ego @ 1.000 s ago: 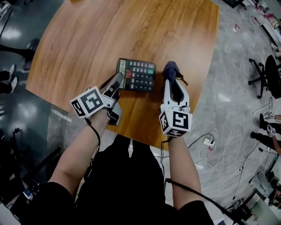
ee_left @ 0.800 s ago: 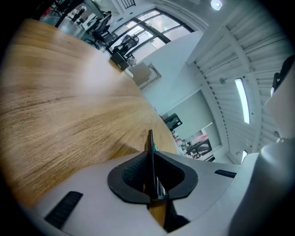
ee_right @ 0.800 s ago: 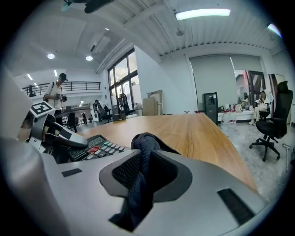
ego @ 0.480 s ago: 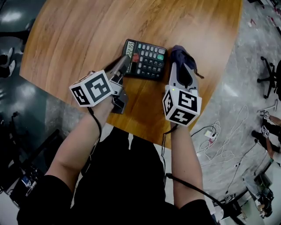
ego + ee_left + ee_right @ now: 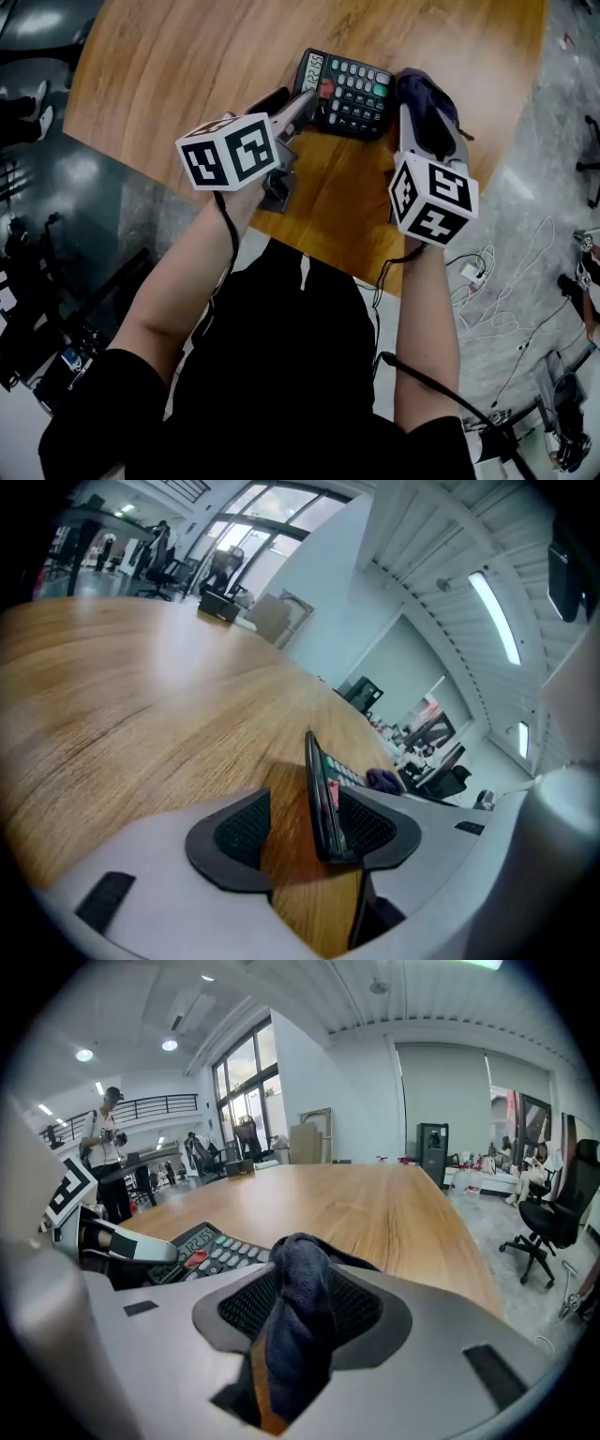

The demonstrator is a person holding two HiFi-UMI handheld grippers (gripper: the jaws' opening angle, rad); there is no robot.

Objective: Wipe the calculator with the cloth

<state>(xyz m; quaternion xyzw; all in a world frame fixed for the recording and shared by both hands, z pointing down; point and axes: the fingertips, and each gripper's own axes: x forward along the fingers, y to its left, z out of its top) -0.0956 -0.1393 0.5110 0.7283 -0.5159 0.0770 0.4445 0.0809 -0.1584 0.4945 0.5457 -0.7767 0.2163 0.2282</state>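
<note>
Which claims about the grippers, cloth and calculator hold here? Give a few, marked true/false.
1. The cloth sits between the right gripper's jaws. True: the cloth fills the gap in the right gripper, whose jaws are opening.
2. The left gripper is clear of the calculator. False: the edge of the calculator stands between the jaws of the left gripper, touching one jaw only. These jaws are opening.
3. The calculator's display shows digits. True: the display has digits on it.
4. The cloth is white. False: it is dark blue.
</note>
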